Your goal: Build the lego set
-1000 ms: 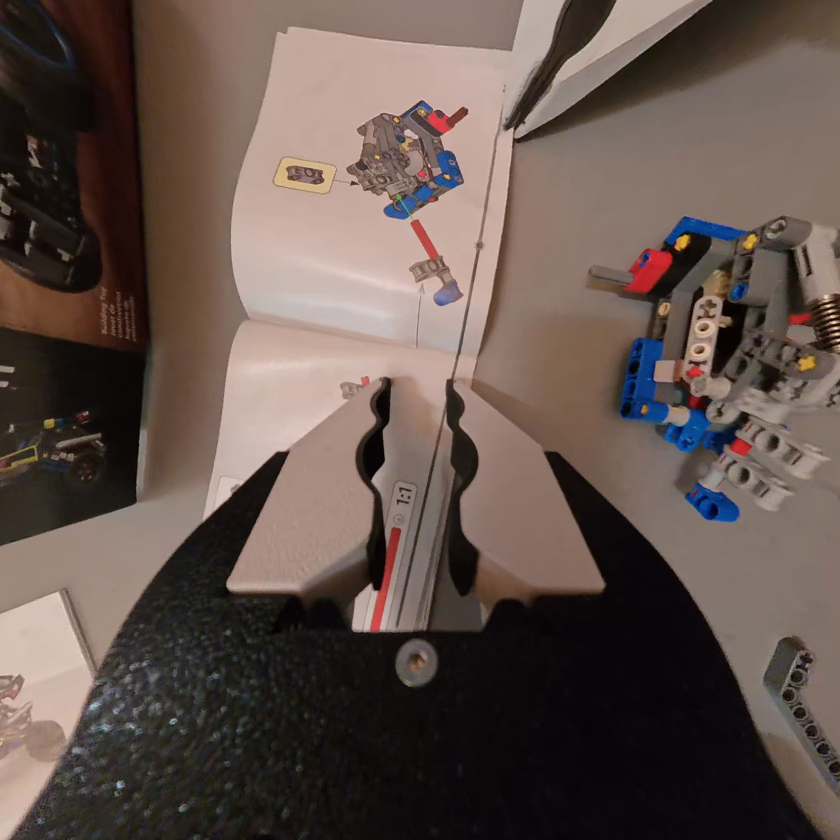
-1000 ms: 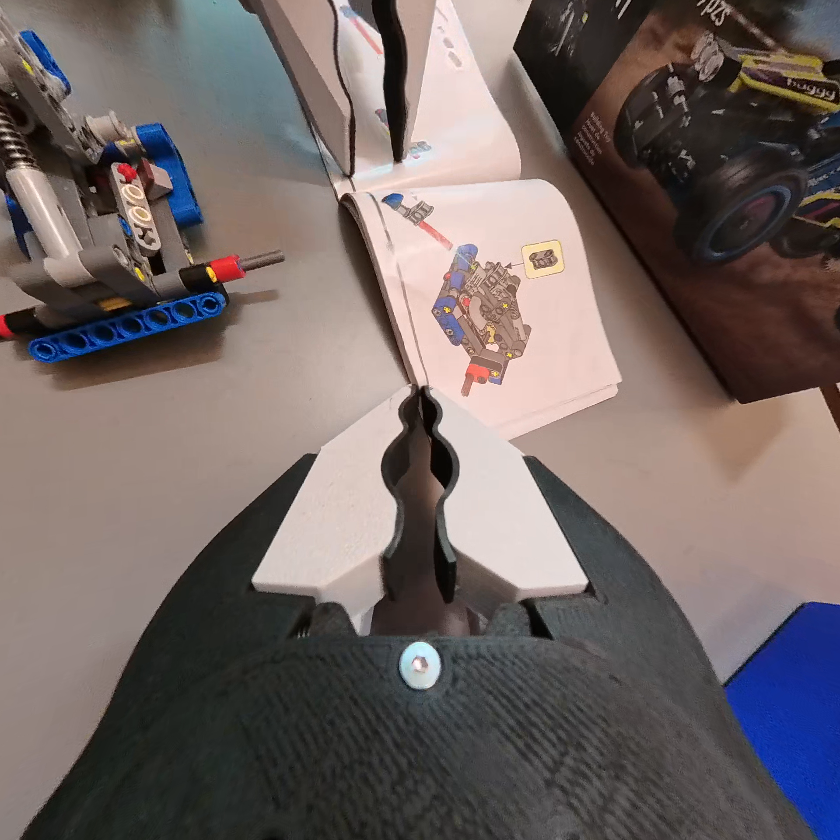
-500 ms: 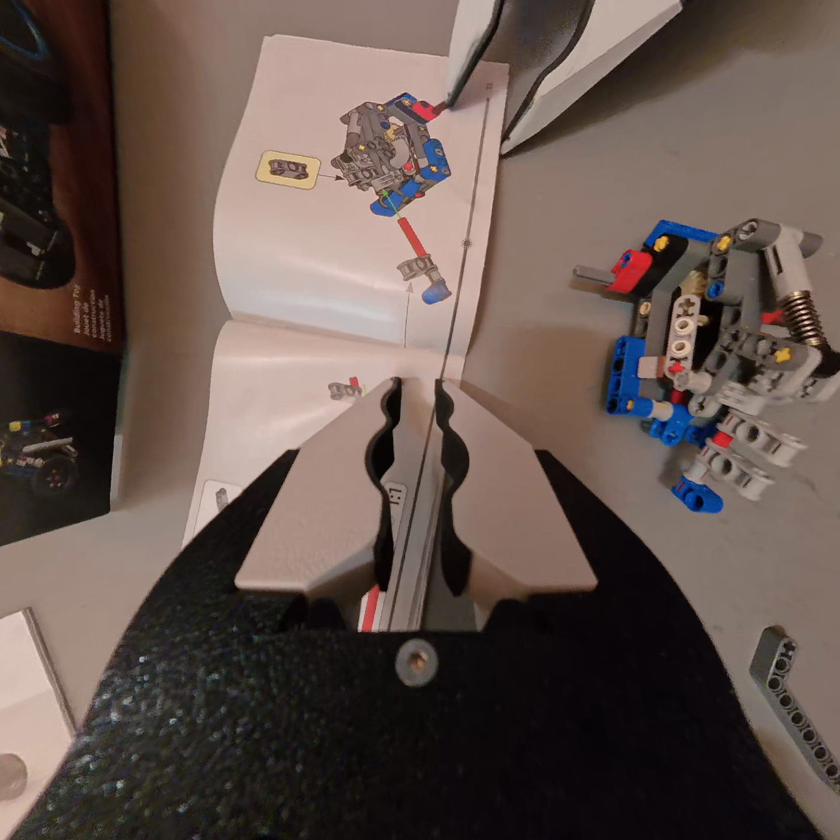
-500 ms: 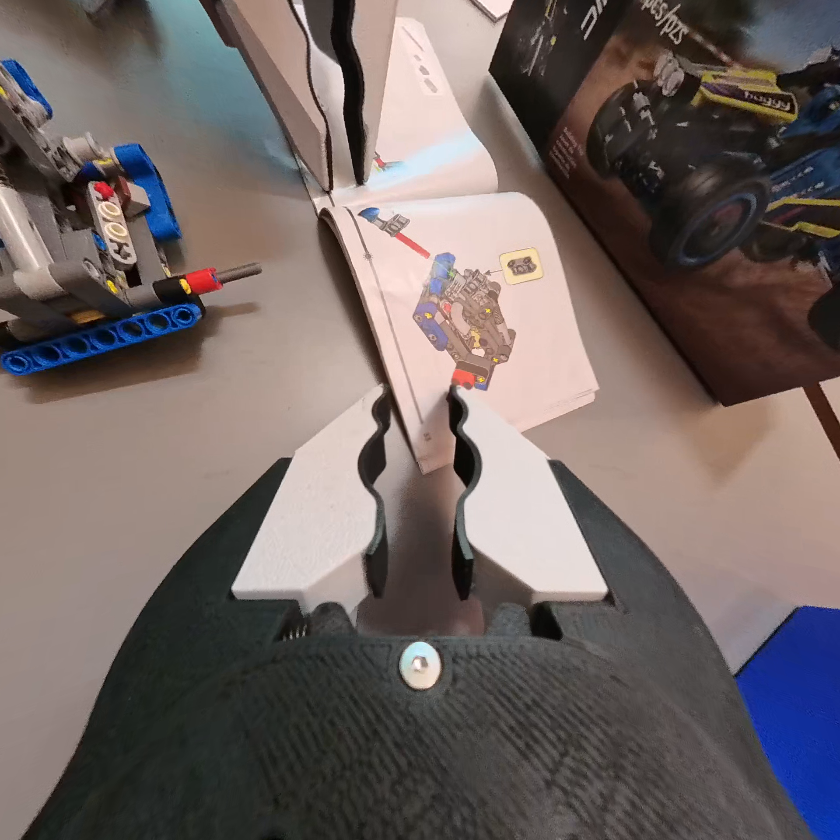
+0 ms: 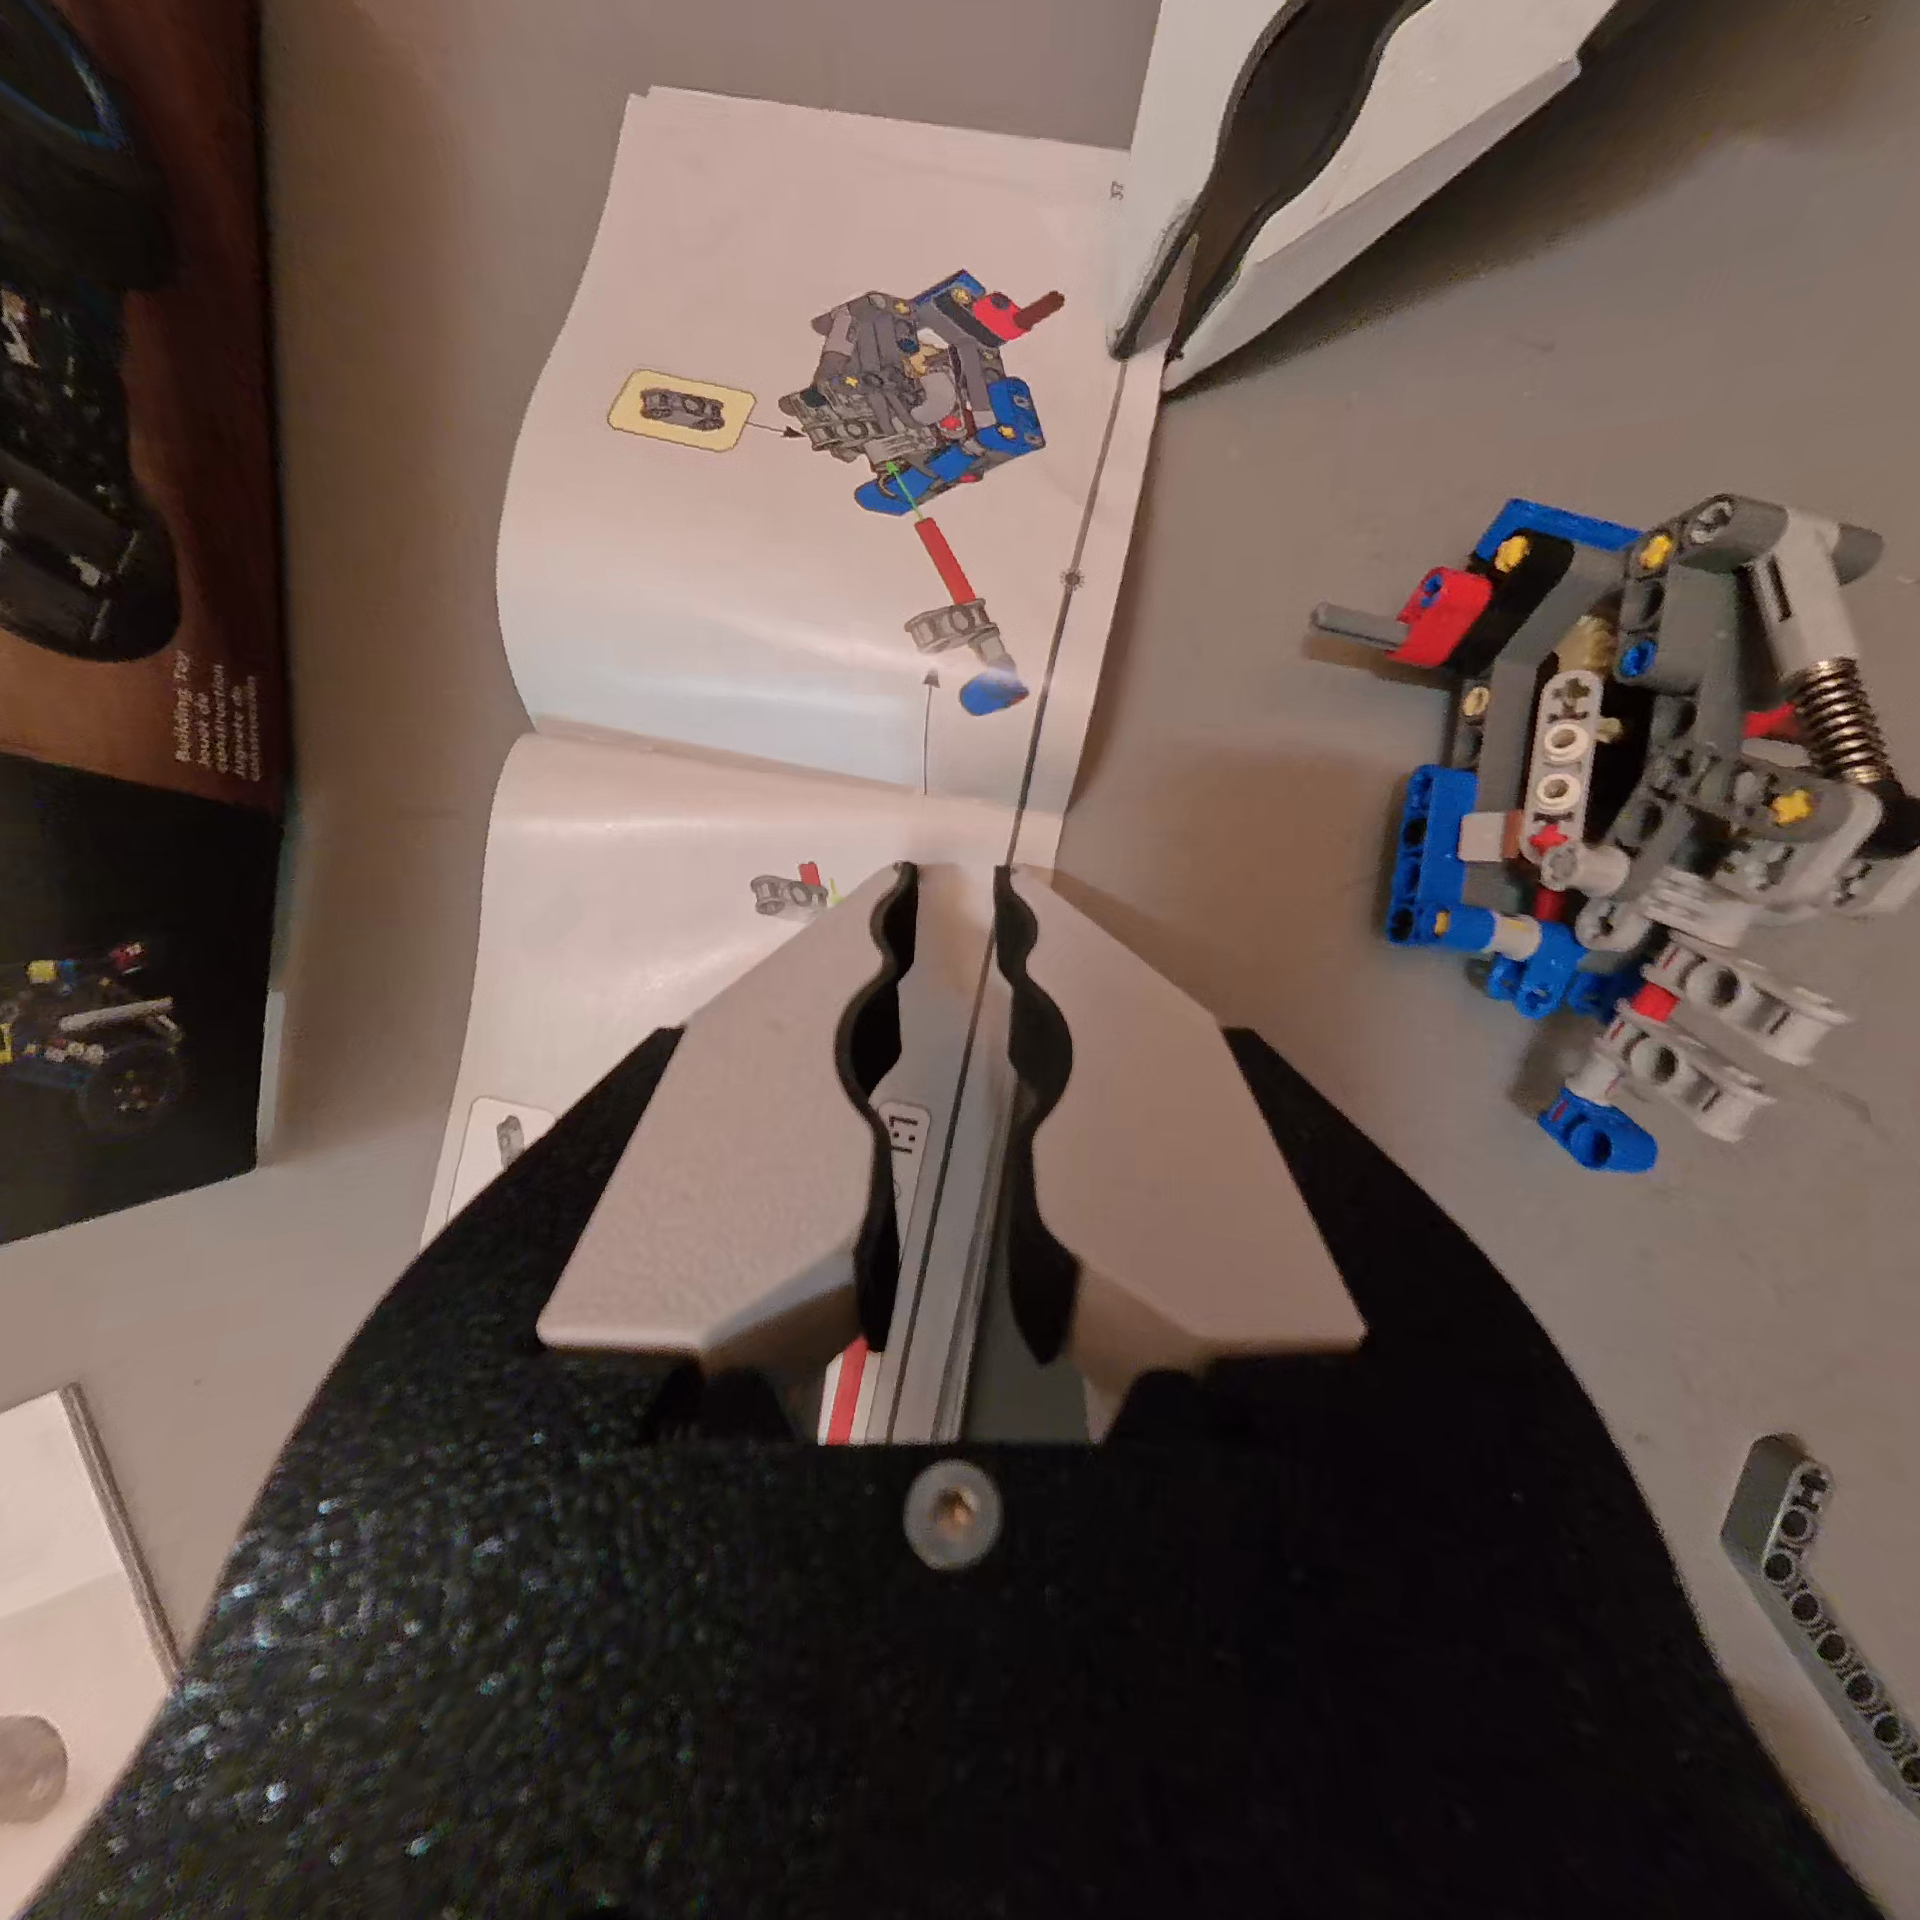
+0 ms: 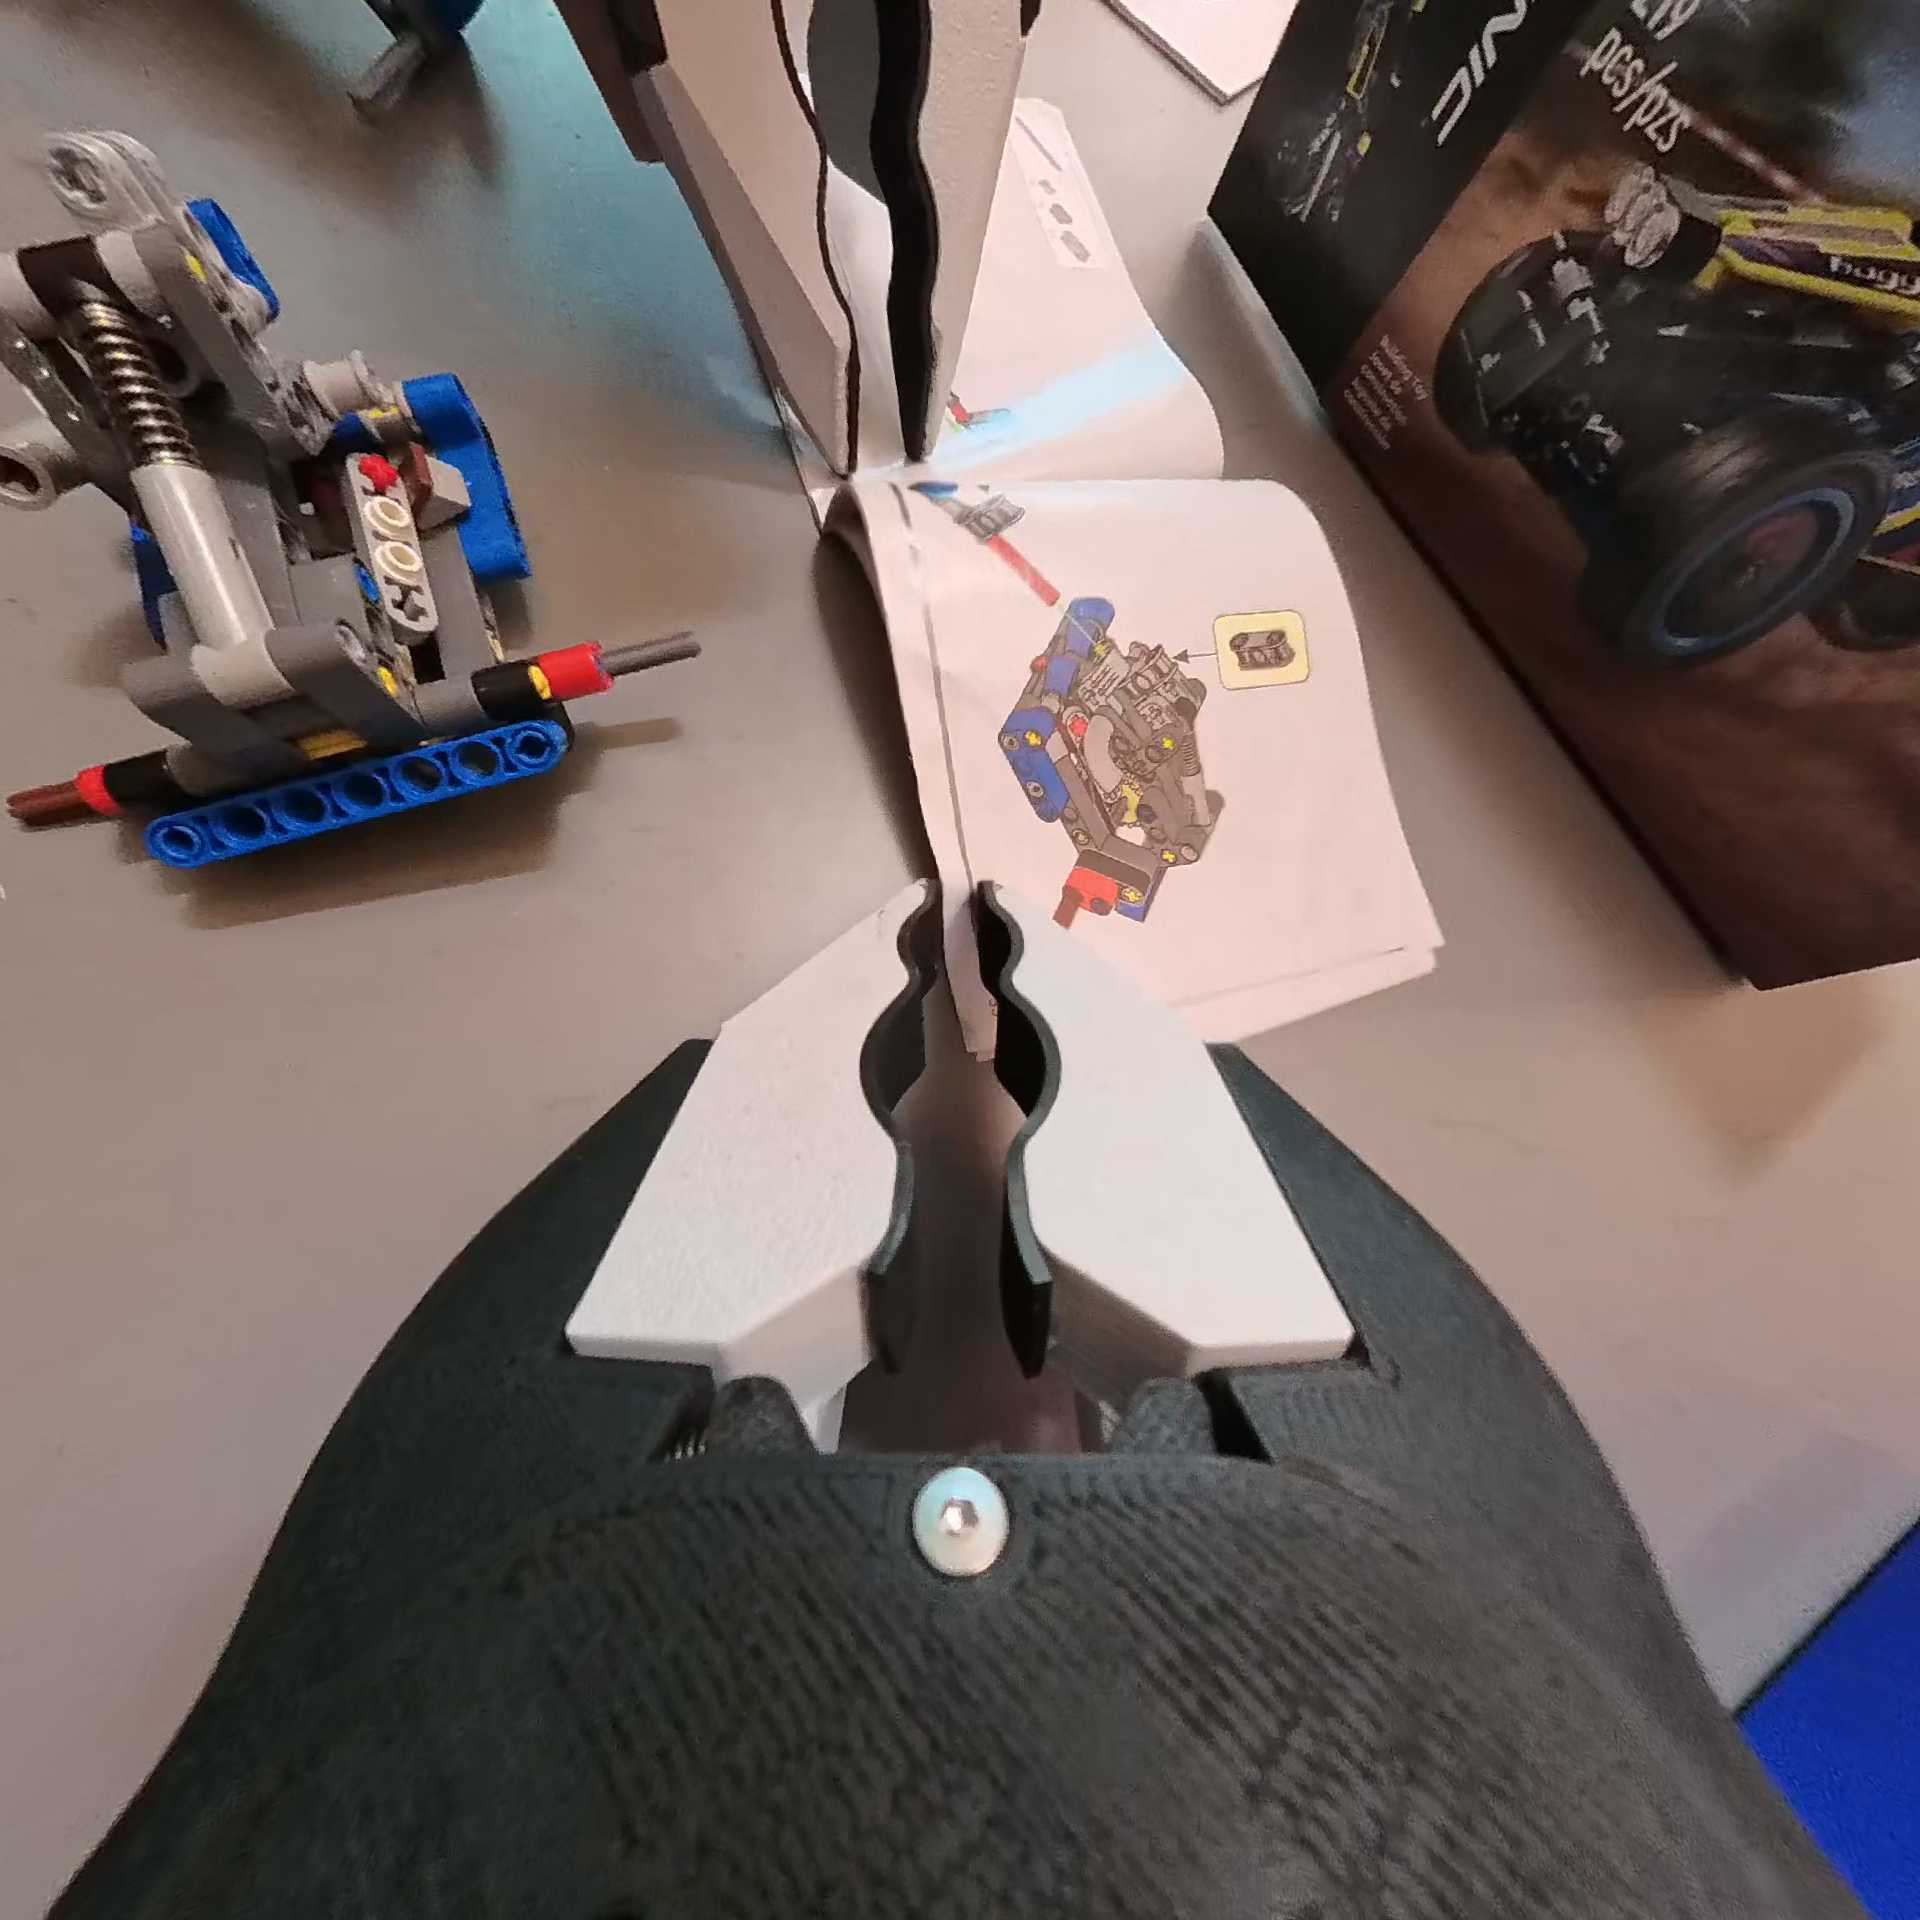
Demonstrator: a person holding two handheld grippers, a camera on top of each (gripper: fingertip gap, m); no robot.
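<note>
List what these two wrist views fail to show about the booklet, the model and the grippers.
- Instruction booklet: left wrist view, its near page is largely hidden by the left gripper.
- Right gripper: right wrist view, a page edge sits between the fingers; pinch or gap unclear.
- Partly built model: left wrist view, blurred at its right side.
- Grey beam: cut off by the edge.

Part-built blue/grey lego assy [image 5: 1621,831] w/ spring shock, upright on table, beside open instr booklet [image 5: 810,582]

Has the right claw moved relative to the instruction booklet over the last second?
Yes. The right claw has advanced toward the instruction booklet. Its tips stood short of the near page corner before, and now that corner sits between them.
</note>
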